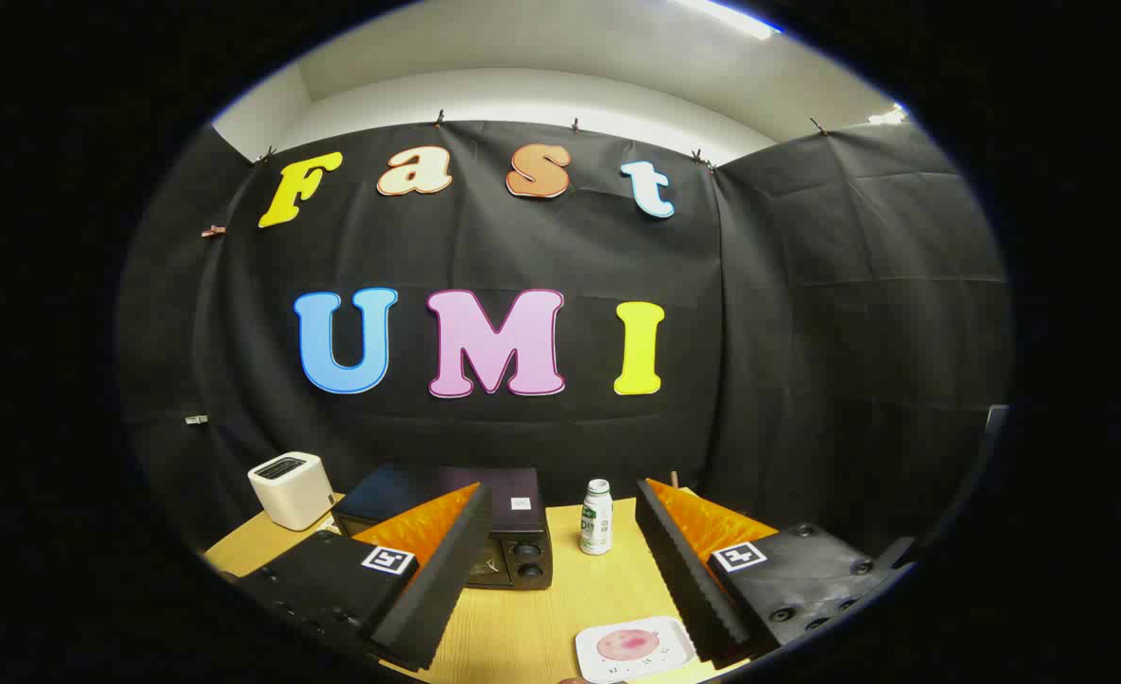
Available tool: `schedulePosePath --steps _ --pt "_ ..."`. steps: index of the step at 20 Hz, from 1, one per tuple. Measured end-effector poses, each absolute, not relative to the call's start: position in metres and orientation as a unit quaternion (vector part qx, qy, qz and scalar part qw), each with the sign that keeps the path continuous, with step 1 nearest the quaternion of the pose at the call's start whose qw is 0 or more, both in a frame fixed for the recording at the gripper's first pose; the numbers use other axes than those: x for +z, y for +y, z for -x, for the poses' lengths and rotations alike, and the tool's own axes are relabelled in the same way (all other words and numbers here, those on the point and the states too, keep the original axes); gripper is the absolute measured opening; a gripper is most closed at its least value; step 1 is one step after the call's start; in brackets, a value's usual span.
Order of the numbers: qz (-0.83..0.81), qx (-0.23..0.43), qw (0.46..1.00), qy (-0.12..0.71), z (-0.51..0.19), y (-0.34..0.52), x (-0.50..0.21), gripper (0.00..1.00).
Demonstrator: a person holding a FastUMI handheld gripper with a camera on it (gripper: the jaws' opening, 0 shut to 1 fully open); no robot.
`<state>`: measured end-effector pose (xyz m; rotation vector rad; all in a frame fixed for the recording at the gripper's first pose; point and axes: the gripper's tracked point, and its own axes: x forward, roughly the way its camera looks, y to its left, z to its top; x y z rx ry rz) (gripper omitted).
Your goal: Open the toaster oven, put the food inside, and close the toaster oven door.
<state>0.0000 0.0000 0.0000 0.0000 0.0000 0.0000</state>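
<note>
Fingers (560, 560) spread wide above the wooden worktop (532, 627); toaster oven (484, 532) ahead, bottle (597, 518) beside it, plated food (629, 646) just below, black cloth wall behind.

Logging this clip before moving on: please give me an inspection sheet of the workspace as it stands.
Surface: wooden table, bare ahead of the fingers.
Job's things: toaster oven at the back, partly behind one finger, door state unclear; food on a white plate, near, between the fingers.
Clutter: white toaster beside the oven; small bottle on its other side.
Grippers: gripper open, fingers spread wide, holding nothing.
Cables: nothing seen.
Surroundings: black cloth wall; white ceiling with lights above.
</note>
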Motion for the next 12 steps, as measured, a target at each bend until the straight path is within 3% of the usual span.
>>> schedulePosePath --steps 12 --pt "0.008 0.009 1.000 0.007 0.011 0.002 -0.003 0.98"
